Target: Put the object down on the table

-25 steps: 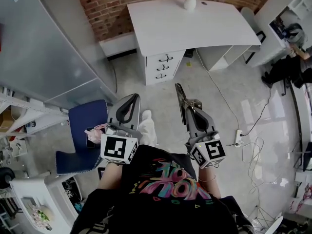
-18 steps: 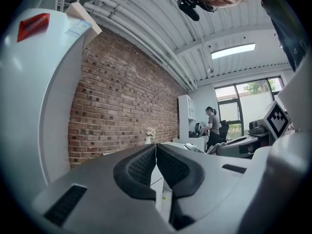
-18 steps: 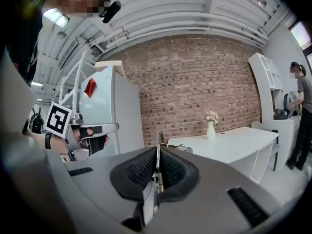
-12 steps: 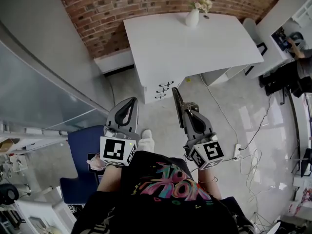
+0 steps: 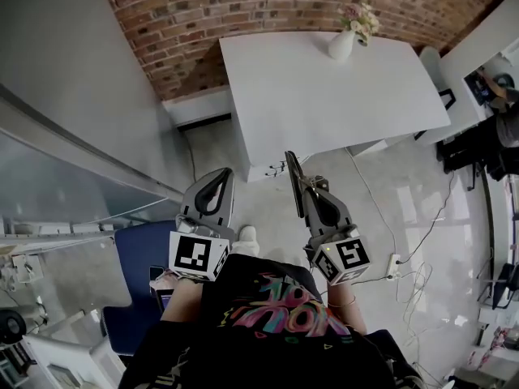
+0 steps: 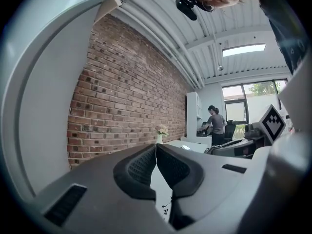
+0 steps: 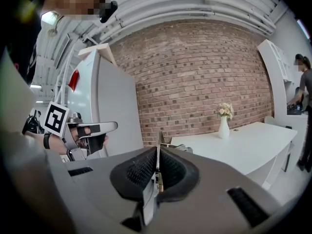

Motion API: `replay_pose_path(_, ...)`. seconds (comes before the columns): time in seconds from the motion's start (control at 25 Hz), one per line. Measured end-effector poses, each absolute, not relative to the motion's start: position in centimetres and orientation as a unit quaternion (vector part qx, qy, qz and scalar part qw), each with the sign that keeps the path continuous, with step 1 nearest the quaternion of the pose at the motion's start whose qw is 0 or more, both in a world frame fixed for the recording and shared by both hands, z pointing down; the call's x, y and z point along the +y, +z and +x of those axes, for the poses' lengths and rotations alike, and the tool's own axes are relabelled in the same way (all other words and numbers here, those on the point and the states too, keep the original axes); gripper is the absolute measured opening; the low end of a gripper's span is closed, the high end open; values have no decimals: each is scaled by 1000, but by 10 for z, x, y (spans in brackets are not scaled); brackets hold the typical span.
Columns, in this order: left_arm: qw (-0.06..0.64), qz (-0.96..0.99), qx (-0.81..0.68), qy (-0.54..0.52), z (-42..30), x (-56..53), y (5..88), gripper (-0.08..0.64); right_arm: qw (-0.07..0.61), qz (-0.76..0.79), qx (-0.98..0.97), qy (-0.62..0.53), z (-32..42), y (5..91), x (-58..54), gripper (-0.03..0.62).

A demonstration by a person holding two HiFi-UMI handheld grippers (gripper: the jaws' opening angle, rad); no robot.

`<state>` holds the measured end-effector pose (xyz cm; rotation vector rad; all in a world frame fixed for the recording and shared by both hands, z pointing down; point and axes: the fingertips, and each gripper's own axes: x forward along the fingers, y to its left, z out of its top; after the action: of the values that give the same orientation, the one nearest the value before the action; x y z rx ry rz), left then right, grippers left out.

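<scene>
The tabletop (image 5: 324,96) has drawn closer at upper centre, my right fingers (image 7: 139,169) stay clamped on the thin flat object (image 5: 292,181), left fingers (image 6: 139,167) together and empty, so set-down nears.

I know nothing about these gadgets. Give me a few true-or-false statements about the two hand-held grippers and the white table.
The right gripper clamps a thin, flat, dark object. True.
The left gripper grips something too. False: its jaws are shut on nothing.
A white vase of flowers stands on the white table. True.
The thin object lies on that table. False: it is held above the floor, short of the table.
</scene>
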<state>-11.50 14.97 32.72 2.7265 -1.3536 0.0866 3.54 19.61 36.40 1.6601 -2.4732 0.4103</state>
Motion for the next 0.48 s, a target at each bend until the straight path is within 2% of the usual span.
replay_pose_path(0.48, 75, 893, -442, 30, -120, 102, 348, 26, 75, 557, -813, 152, 31, 378, 150, 21)
